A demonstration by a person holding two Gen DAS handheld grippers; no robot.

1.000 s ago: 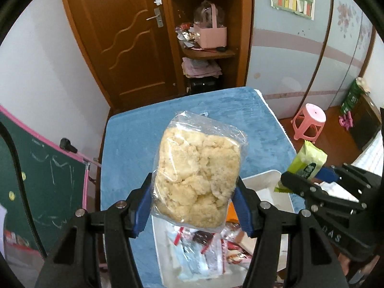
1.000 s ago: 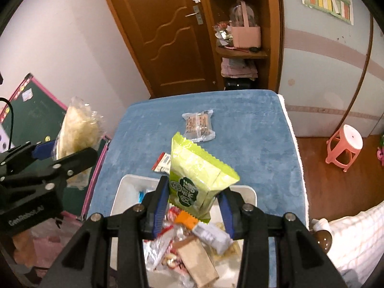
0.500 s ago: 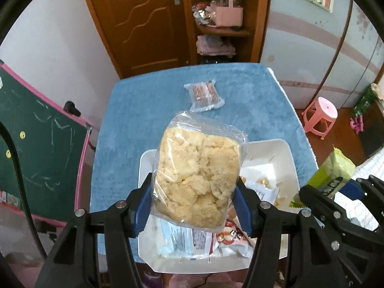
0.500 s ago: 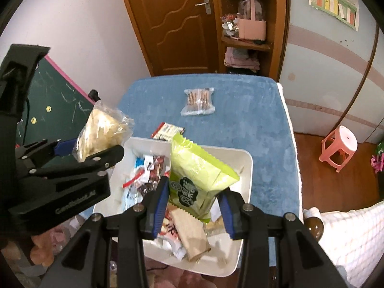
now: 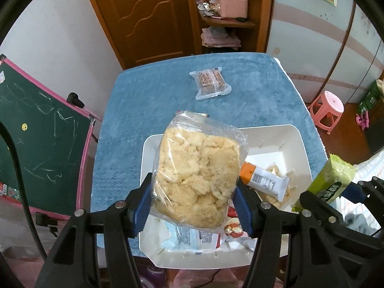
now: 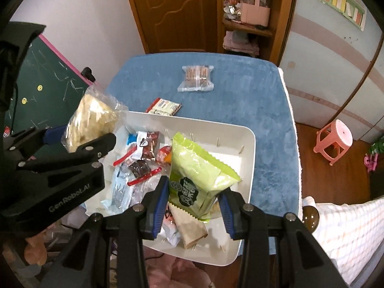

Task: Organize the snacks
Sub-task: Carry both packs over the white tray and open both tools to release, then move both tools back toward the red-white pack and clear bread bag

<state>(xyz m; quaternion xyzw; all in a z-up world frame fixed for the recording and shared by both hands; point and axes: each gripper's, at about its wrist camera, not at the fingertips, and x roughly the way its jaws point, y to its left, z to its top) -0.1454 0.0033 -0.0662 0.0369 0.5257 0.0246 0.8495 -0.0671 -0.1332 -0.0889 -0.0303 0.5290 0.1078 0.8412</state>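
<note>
Green snack packet (image 6: 192, 180) in right claw (image 6: 194, 210), over white tray (image 6: 249, 148)

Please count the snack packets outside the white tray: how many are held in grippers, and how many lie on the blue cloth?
Held: 2 (crisp bag in left gripper, green packet in right gripper)
On the blue cloth: 2 (biscuit packet, red-and-white sachet)
Total: 4

The right gripper (image 6: 193, 204) jaws clamp a green snack packet (image 6: 195, 180). Below them sits a white tray (image 6: 248, 158) of snacks; left, the left gripper (image 6: 79, 141) holds a bag of crackers (image 6: 92, 120).
</note>
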